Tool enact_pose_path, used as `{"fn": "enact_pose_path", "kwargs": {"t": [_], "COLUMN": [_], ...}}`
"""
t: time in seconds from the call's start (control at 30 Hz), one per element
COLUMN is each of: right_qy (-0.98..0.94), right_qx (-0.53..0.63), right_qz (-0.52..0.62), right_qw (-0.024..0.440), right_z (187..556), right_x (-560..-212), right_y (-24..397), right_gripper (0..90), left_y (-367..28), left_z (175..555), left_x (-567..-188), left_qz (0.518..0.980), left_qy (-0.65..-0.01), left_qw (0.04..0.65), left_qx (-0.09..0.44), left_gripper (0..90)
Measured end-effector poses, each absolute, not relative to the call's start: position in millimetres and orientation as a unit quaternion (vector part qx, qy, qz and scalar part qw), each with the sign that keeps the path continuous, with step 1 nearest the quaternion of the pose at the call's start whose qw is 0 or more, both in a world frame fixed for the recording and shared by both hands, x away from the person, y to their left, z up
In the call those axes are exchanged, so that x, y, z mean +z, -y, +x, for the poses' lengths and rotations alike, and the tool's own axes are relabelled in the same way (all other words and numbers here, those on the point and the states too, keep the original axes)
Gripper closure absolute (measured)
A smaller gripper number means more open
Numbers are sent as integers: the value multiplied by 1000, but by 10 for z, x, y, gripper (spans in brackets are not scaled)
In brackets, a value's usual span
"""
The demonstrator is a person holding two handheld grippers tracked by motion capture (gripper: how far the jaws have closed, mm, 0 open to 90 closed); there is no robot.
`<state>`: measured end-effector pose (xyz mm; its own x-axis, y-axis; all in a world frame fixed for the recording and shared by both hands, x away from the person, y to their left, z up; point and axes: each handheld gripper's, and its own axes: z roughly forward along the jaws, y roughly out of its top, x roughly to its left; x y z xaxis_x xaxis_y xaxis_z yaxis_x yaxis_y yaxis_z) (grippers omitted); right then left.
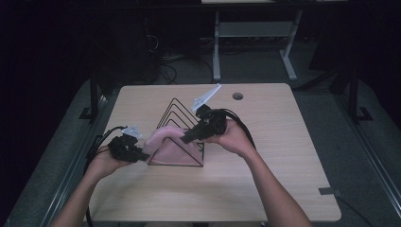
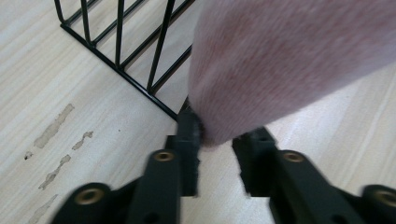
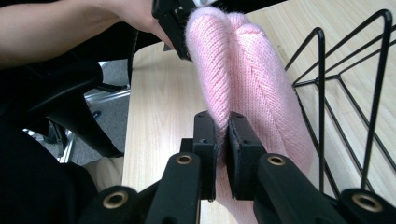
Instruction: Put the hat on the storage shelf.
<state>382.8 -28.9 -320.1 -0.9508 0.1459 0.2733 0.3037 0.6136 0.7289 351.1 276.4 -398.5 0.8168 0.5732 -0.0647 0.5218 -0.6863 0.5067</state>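
A pink knitted cloth lies draped over the near left part of a black wire rack, which stands on the wooden surface a little left of its middle. The right tool reaches in from the right over the rack, and in the right gripper view its jaws are pressed narrowly together on a fold of the cloth. The left tool sits at the cloth's left end; in the left gripper view its jaws stand partly apart around the cloth's rounded end, one pad touching it, beside the rack's base wire.
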Motion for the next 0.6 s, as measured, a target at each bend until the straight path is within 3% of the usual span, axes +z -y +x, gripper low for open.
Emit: {"fn": "enact_pose_path", "kwargs": {"t": [0.13,0.6], "right_qy": [894,894], "right_qx": [-421,-415], "right_qz": [-121,-128], "right_qw": [90,107], "right_z": [3822,3829], "right_x": [-3164,-3296], "right_y": [268,214], "right_gripper": [831,834], "left_y": [-2733,-2707], "left_z": [3529,3565], "left_x": [-3977,-4024], "left_qz": [921,929], "left_qy": [-294,-286], "left_qw": [250,228], "left_qx": [60,57], "left_gripper": [849,862]}}
